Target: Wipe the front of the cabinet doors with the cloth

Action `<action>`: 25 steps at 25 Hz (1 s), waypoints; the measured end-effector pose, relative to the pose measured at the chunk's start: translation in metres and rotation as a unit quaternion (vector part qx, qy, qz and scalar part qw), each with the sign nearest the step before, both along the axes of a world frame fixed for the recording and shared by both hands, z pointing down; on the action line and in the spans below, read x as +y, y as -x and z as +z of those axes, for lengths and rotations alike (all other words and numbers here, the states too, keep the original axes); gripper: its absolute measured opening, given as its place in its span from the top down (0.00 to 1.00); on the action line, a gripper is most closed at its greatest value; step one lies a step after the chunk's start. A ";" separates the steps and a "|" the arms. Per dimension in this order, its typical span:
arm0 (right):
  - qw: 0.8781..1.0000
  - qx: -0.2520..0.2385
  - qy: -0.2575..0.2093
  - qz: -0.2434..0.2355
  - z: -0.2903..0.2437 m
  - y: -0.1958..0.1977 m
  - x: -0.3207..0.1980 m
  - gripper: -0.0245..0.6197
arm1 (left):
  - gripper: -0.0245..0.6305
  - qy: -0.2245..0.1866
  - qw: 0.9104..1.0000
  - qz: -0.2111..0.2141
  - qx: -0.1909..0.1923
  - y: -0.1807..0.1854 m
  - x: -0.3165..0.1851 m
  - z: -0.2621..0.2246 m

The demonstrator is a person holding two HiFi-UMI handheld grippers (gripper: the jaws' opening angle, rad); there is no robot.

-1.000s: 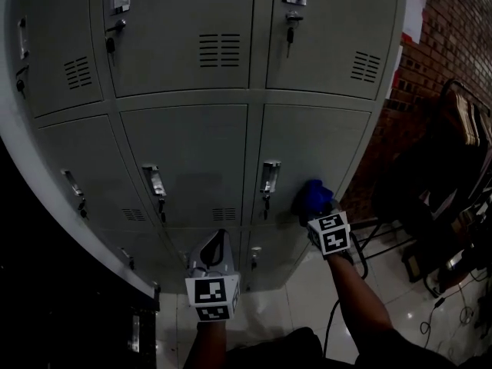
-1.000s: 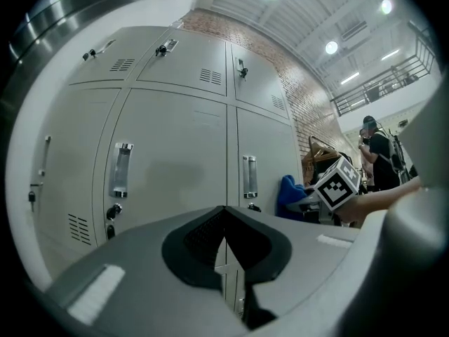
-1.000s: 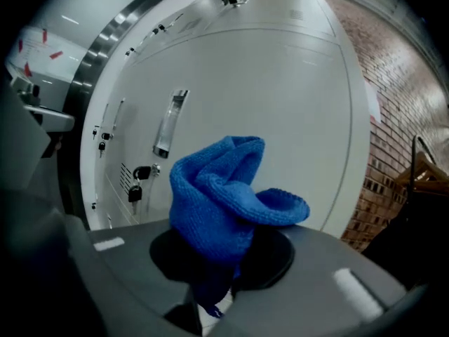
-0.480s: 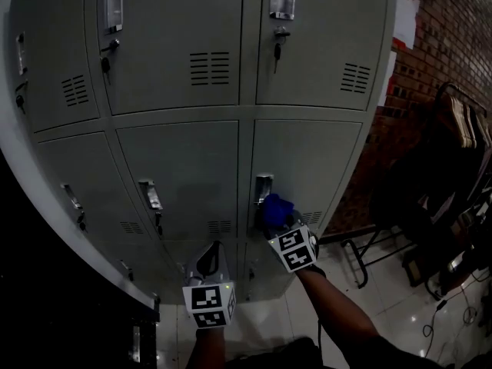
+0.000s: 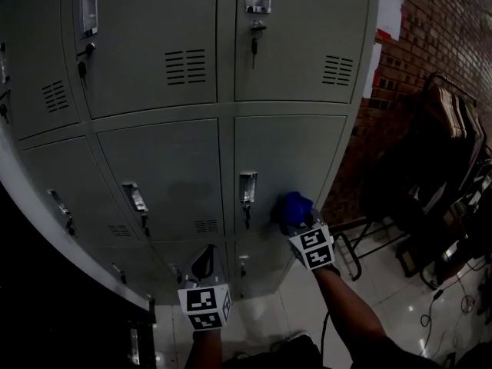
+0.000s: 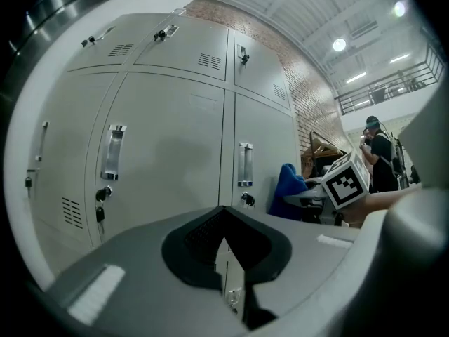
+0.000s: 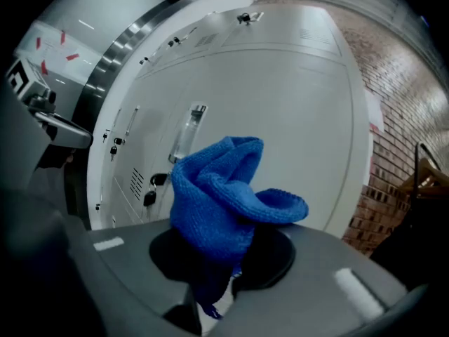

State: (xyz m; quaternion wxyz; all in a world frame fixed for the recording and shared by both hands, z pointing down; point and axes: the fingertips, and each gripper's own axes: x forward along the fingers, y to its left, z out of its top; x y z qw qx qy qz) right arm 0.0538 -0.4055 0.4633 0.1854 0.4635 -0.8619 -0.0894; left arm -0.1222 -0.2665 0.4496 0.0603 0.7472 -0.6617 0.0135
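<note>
A grey bank of locker cabinet doors (image 5: pixel 292 152) fills the head view, each with a metal handle (image 5: pixel 247 187) and a key. My right gripper (image 5: pixel 296 215) is shut on a bunched blue cloth (image 5: pixel 294 205), which rests against the lower right door just right of its handle. In the right gripper view the blue cloth (image 7: pixel 224 199) sticks up from the closed jaws in front of the door (image 7: pixel 280 118). My left gripper (image 5: pixel 204 266) hangs lower and to the left, away from the doors, shut with nothing in it. The left gripper view shows its jaws meeting (image 6: pixel 224 248).
A brick wall (image 5: pixel 430 29) stands right of the cabinet. A dark chair or rack (image 5: pixel 430 160) and cables lie on the shiny floor (image 5: pixel 400 290) at right. A person (image 6: pixel 379 156) stands far off in the left gripper view.
The right gripper with the cloth swept left toward the door handle, then back right across the lower right door. The left gripper stayed low and shut.
</note>
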 end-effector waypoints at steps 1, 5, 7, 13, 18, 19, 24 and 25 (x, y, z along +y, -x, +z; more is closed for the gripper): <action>1.000 -0.004 0.011 0.012 0.006 -0.015 -0.002 0.83 | 0.94 0.001 1.000 0.004 0.001 -0.002 0.000 0.001; 0.997 -0.008 0.041 0.069 0.028 -0.069 -0.016 0.83 | 0.94 0.003 1.000 0.012 -0.007 -0.005 -0.001 -0.001; 0.995 0.004 0.049 0.085 0.039 -0.084 -0.022 0.83 | 0.94 0.002 1.000 0.016 -0.012 -0.008 0.002 -0.002; 0.991 0.033 0.050 0.121 0.052 -0.086 -0.041 0.82 | 0.94 -0.001 0.999 0.029 -0.016 -0.018 0.006 -0.004; 0.992 0.016 0.063 0.109 0.054 -0.061 -0.034 0.82 | 0.94 -0.012 0.999 0.031 -0.020 -0.017 0.009 -0.013; 0.993 0.012 0.065 0.100 0.053 -0.052 -0.032 0.82 | 0.94 -0.014 0.999 0.030 -0.020 -0.016 0.010 -0.013; 0.997 -0.010 0.060 0.055 0.053 0.007 -0.015 0.82 | 0.94 -0.009 1.000 0.017 -0.018 -0.003 0.014 -0.010; 0.997 -0.015 0.056 0.044 0.054 0.021 -0.012 0.82 | 0.94 -0.007 1.000 0.017 -0.017 -0.002 0.013 -0.008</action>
